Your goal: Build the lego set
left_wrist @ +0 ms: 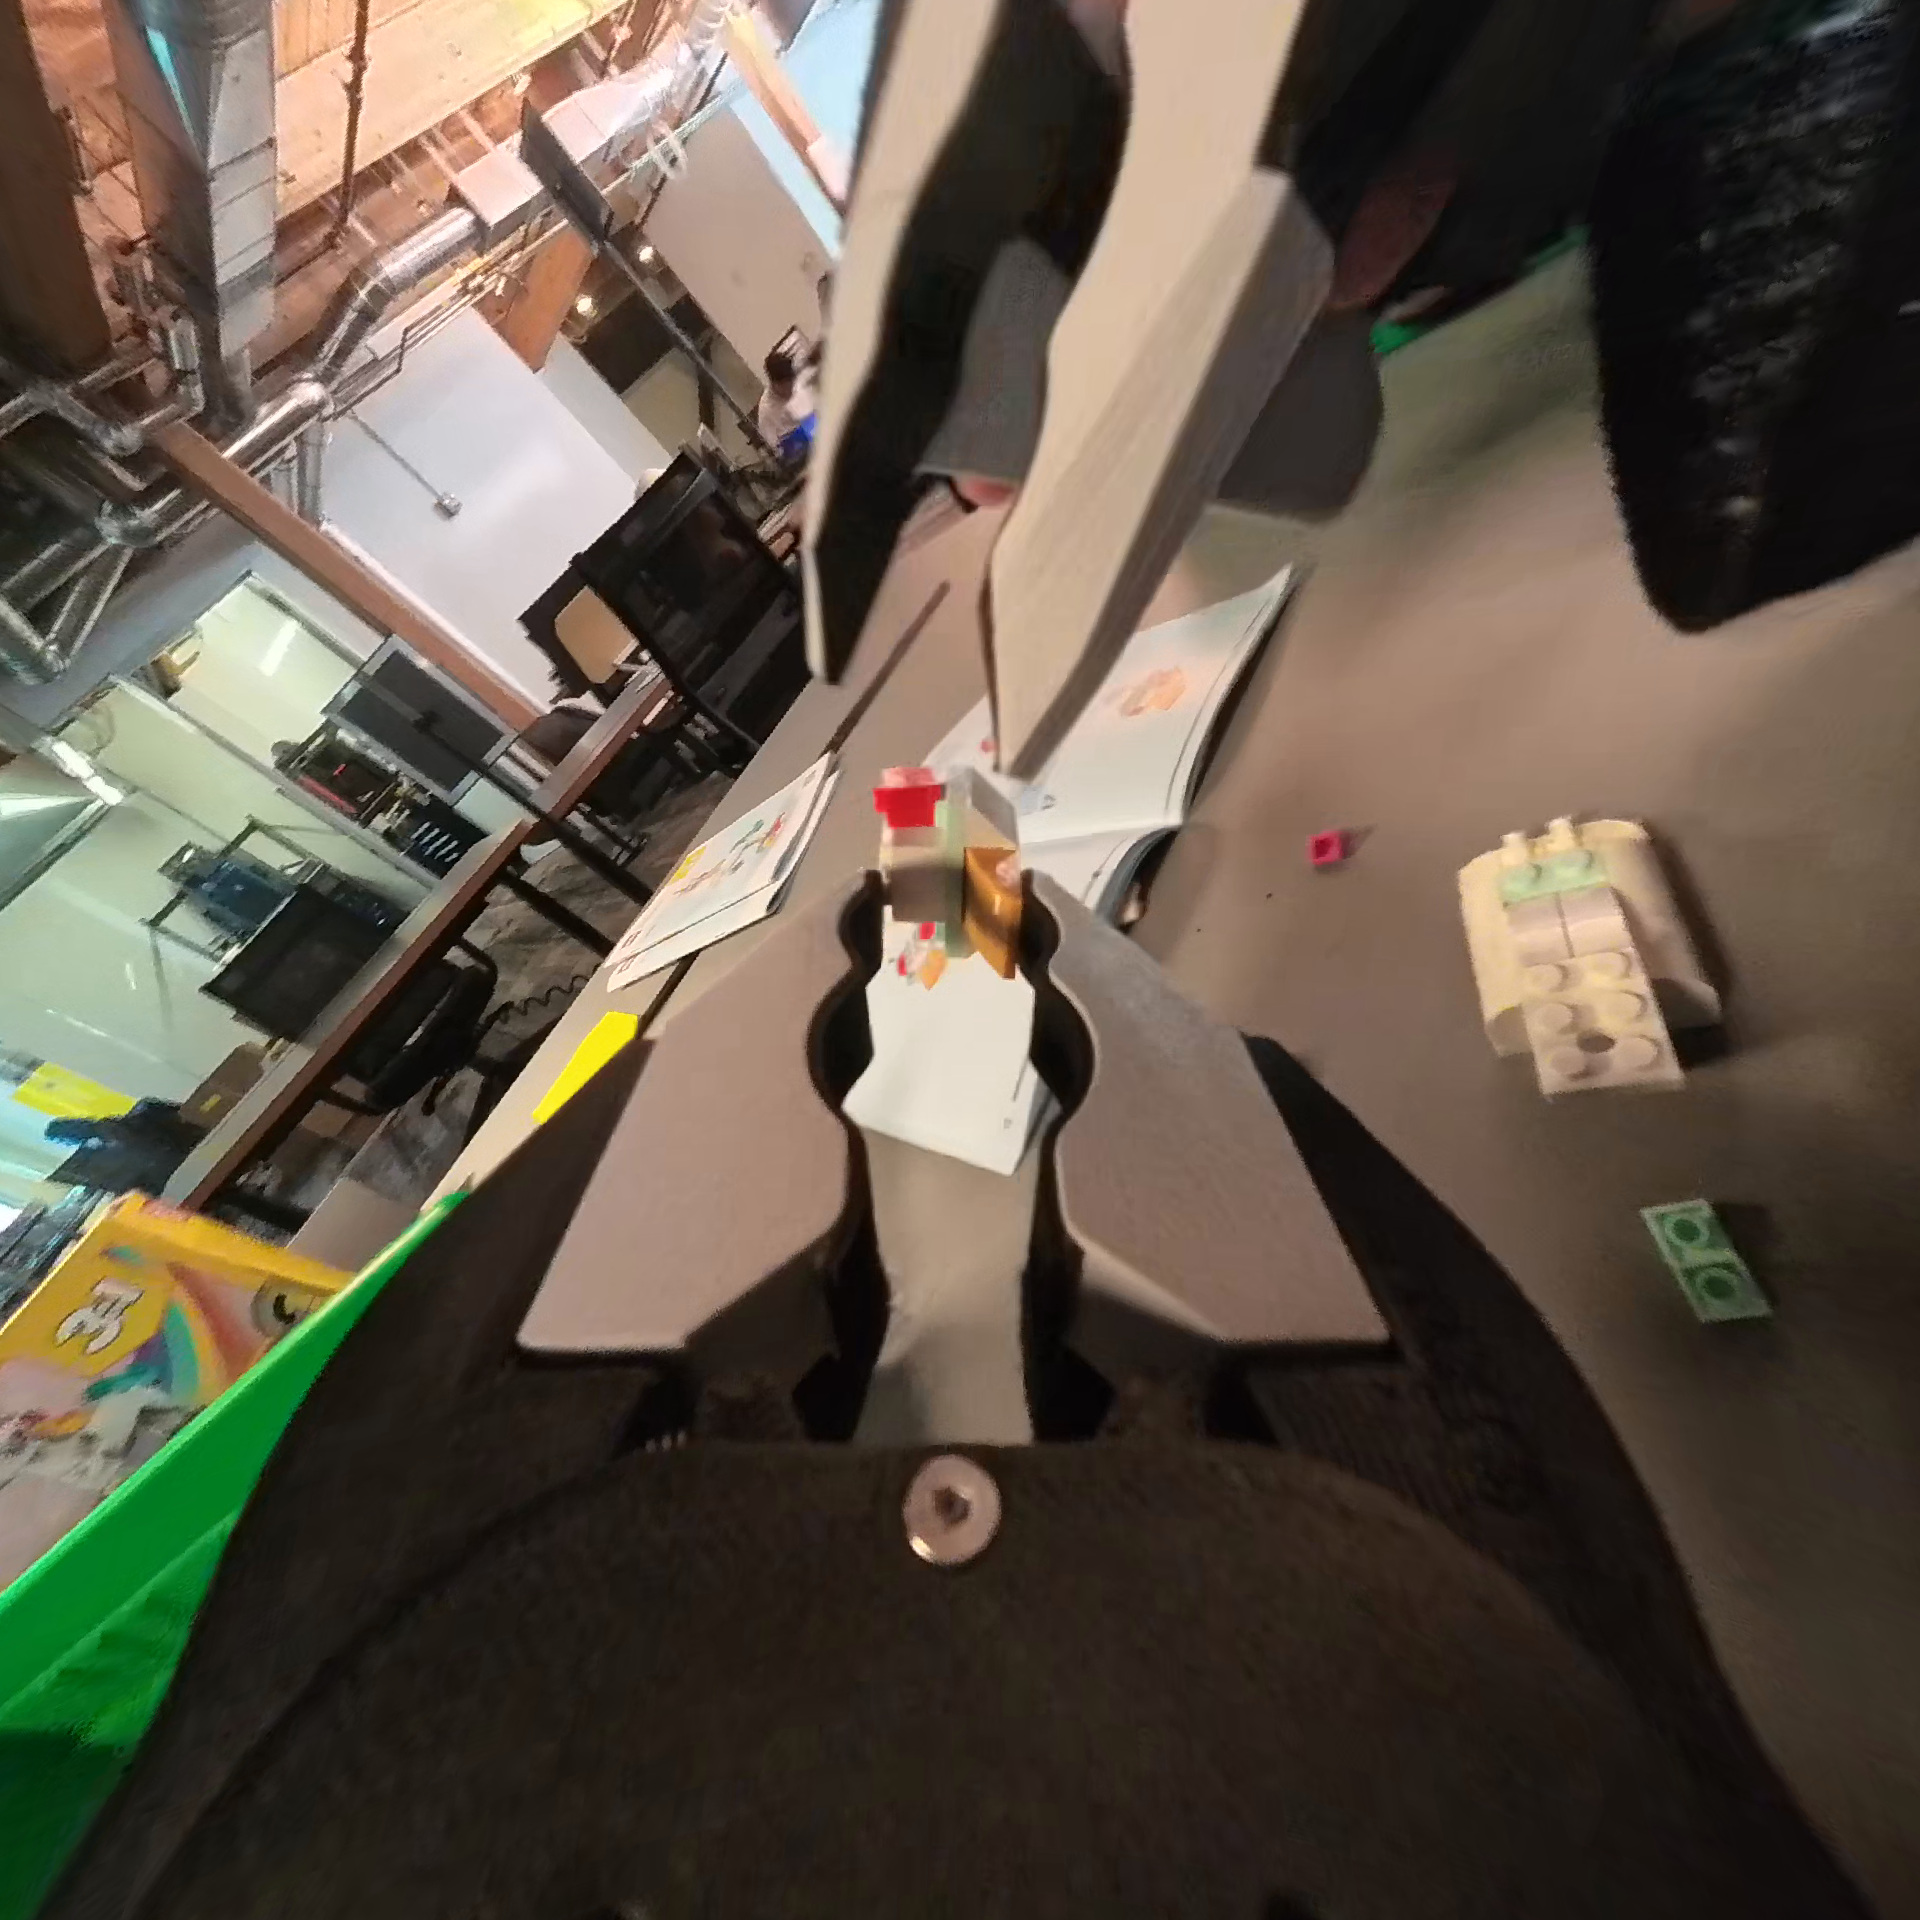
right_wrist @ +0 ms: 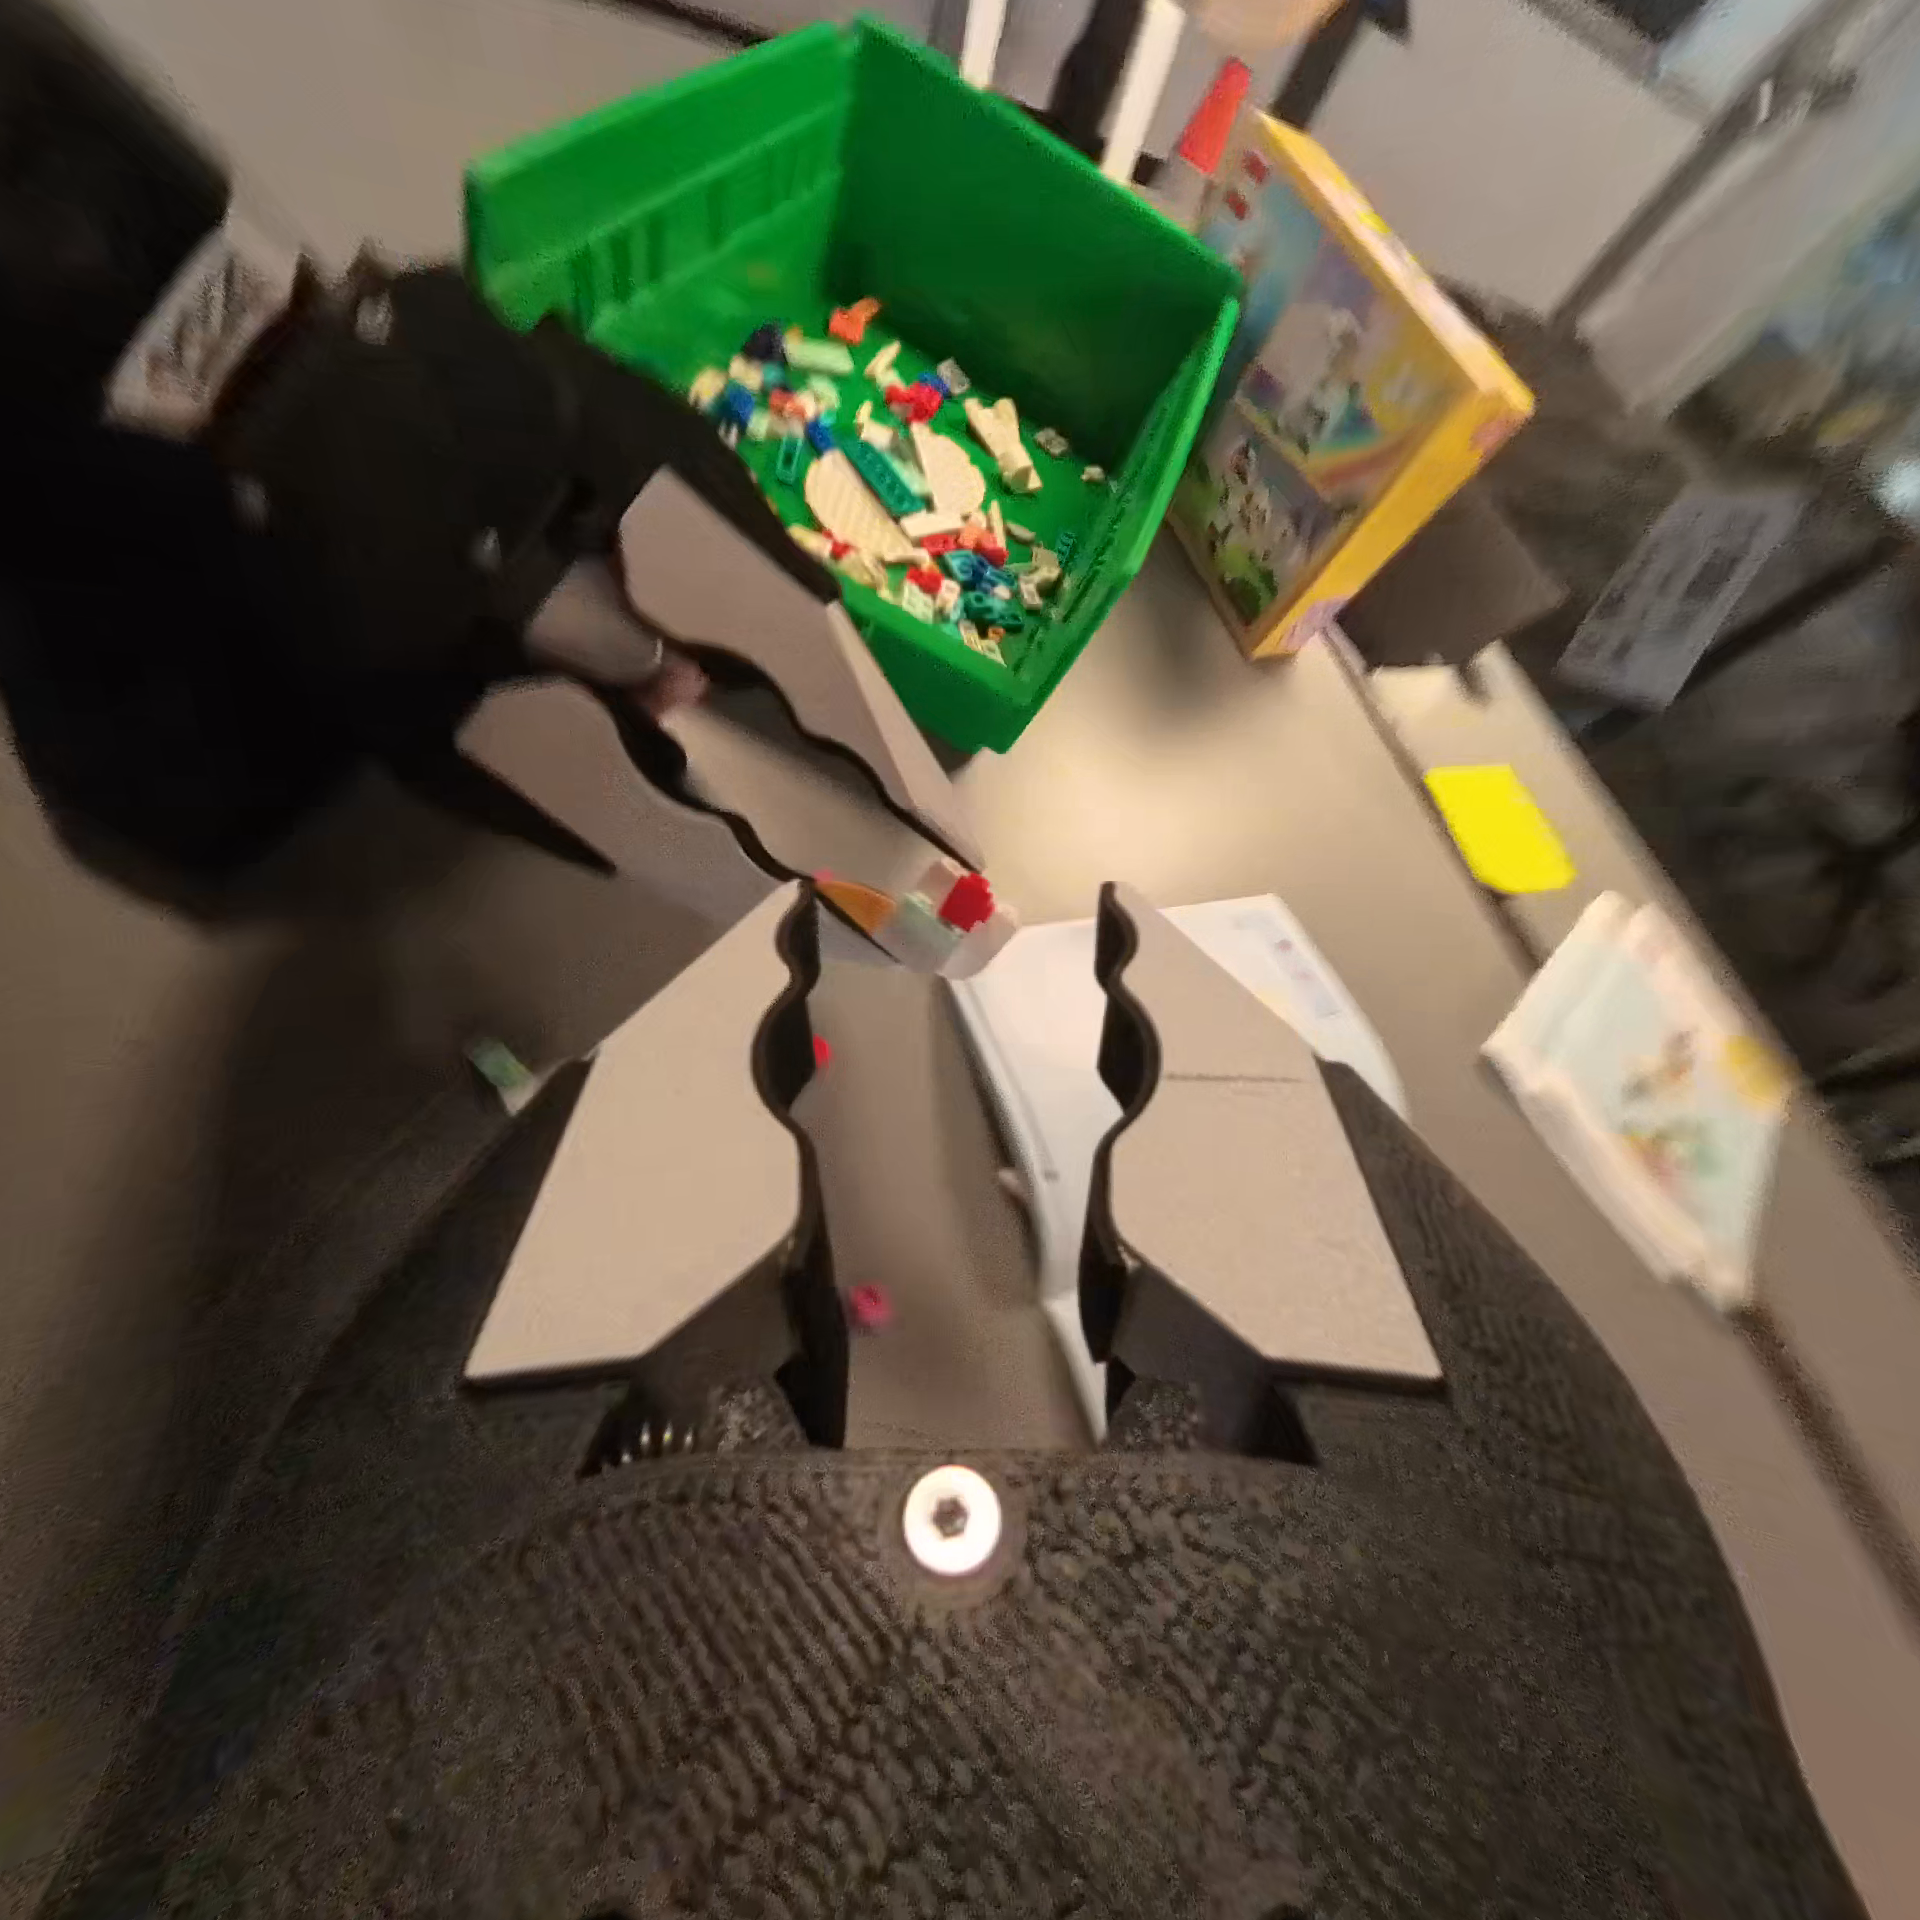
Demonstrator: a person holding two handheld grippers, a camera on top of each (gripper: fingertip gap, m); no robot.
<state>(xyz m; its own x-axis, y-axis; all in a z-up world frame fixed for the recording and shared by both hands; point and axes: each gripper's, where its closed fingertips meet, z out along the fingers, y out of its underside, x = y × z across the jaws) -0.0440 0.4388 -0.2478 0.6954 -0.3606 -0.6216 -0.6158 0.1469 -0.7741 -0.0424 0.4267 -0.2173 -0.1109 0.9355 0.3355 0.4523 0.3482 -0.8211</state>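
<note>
My left gripper (left_wrist: 945, 902) is shut on a small lego assembly (left_wrist: 940, 868) of white, red and orange-brown pieces and holds it above the grey table (left_wrist: 1475, 665). My right gripper (right_wrist: 956, 906) is open, its tips on either side of that assembly (right_wrist: 914, 920), which sits close to its left fingertip. The right gripper (left_wrist: 920, 717) also shows from above in the left wrist view, and the left gripper (right_wrist: 883, 878) comes in from the left in the right wrist view. A white lego sub-build (left_wrist: 1579, 956) lies on the table to the right.
A green two-stud plate (left_wrist: 1704, 1273) and a small pink piece (left_wrist: 1328, 847) lie loose on the table. An open instruction booklet (left_wrist: 1143, 748) lies under the grippers, with another booklet (left_wrist: 738, 873) beside it. A green bin (right_wrist: 987, 239) of loose bricks, a yellow set box (right_wrist: 1351, 395) and a yellow note (right_wrist: 1496, 826) lie beyond. Only a small space, under 4 cm, lies between the two pairs of fingers. From either gripper's tips it is about 11 cm to the green two-stud plate (left_wrist: 1704, 1273). My right wrist view (right_wrist: 491, 1050) looks at it from another angle.
</note>
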